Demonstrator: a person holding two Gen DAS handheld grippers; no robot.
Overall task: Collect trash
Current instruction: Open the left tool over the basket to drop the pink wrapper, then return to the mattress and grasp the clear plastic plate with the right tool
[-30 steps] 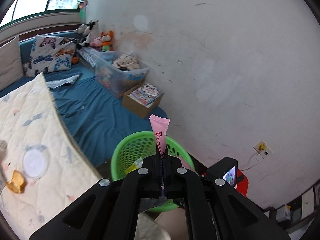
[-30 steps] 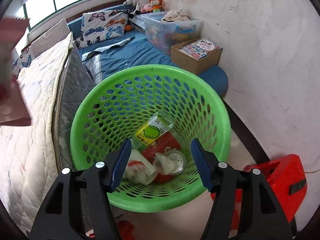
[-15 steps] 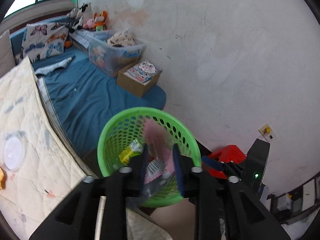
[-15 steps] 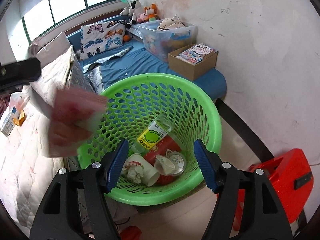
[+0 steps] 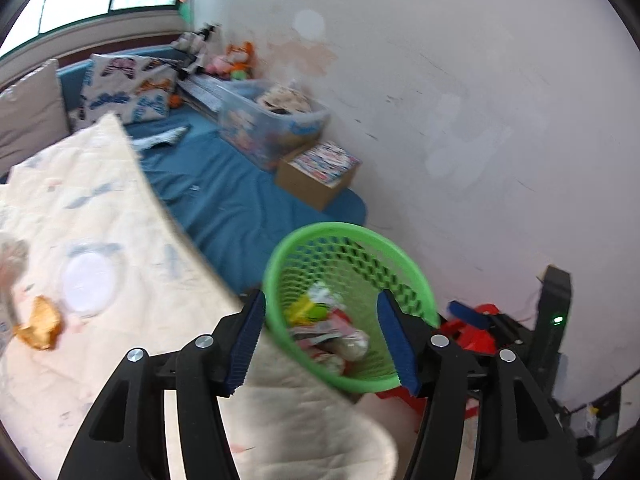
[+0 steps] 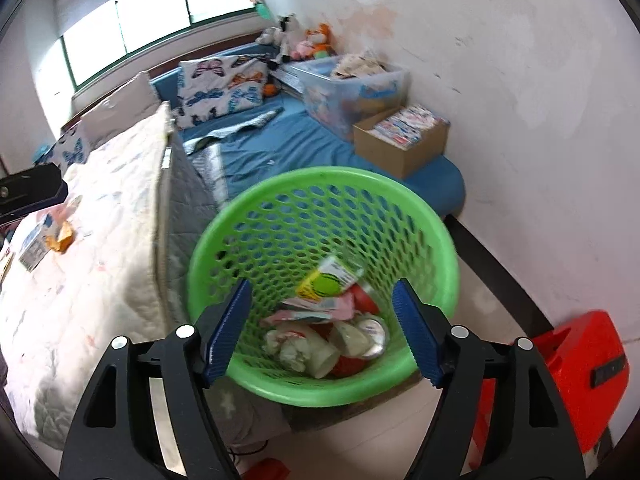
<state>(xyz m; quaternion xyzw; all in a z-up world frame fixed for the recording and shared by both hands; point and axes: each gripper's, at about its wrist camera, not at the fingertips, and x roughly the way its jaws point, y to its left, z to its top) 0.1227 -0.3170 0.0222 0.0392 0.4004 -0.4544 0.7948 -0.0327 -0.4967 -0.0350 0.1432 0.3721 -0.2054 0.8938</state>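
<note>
A green plastic basket (image 6: 256,208) (image 5: 344,232) stands on the floor beside the bed, with several pieces of trash in it. A pink wrapper (image 6: 320,308) (image 5: 332,326) lies on top of the pile, next to a yellow-green packet (image 6: 328,282). My left gripper (image 5: 320,336) hangs over the bed edge in front of the basket; its jaws are opening with nothing between them. My right gripper (image 6: 322,328) is above the basket, jaws opening, nothing between them. An orange scrap (image 5: 40,324) (image 6: 62,236) and a white round lid (image 5: 90,282) lie on the cream quilt.
The cream quilt (image 6: 100,240) covers the bed at left, a blue mattress (image 6: 288,144) lies behind the basket. A clear storage box (image 6: 352,80) and a cardboard box (image 6: 404,136) stand by the white wall. A red object (image 6: 584,368) sits on the floor at right.
My left gripper let go of the pink wrapper, which dropped into the basket, and its jaws spread apart. The right gripper rose a little and widened.
</note>
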